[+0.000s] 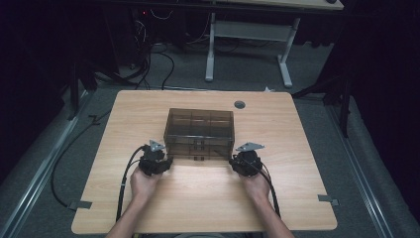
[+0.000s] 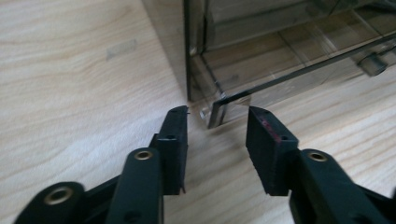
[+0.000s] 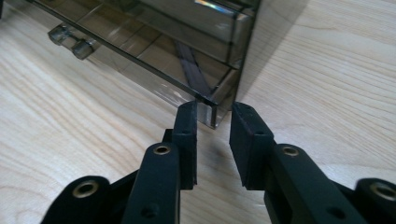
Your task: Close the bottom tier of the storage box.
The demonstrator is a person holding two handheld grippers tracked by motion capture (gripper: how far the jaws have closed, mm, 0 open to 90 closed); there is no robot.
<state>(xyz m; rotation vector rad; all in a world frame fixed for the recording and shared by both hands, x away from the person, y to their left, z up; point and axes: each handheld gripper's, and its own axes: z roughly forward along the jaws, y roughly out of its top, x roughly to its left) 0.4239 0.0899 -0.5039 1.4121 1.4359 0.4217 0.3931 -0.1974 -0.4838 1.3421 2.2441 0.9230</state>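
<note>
A smoky see-through drawer box (image 1: 199, 130) stands in the middle of the wooden table (image 1: 208, 198). My left gripper (image 1: 166, 159) sits low at its front left corner, my right gripper (image 1: 234, 161) at its front right corner. In the left gripper view the left gripper (image 2: 217, 122) is open, with the corner of the slightly pulled-out bottom drawer (image 2: 280, 70) just between the tips, untouched. The right gripper (image 3: 215, 114) is open too, with the drawer's other corner (image 3: 212, 109) in the narrow gap. Small clear drawer knobs (image 2: 373, 63) (image 3: 70, 41) stick out at the front.
A round cable hole (image 1: 239, 104) lies behind the box. Tape marks sit near the table's front left (image 1: 80, 204) and front right (image 1: 328, 199) edges. A white desk frame (image 1: 247, 44) and floor cables (image 1: 148, 64) lie beyond the table.
</note>
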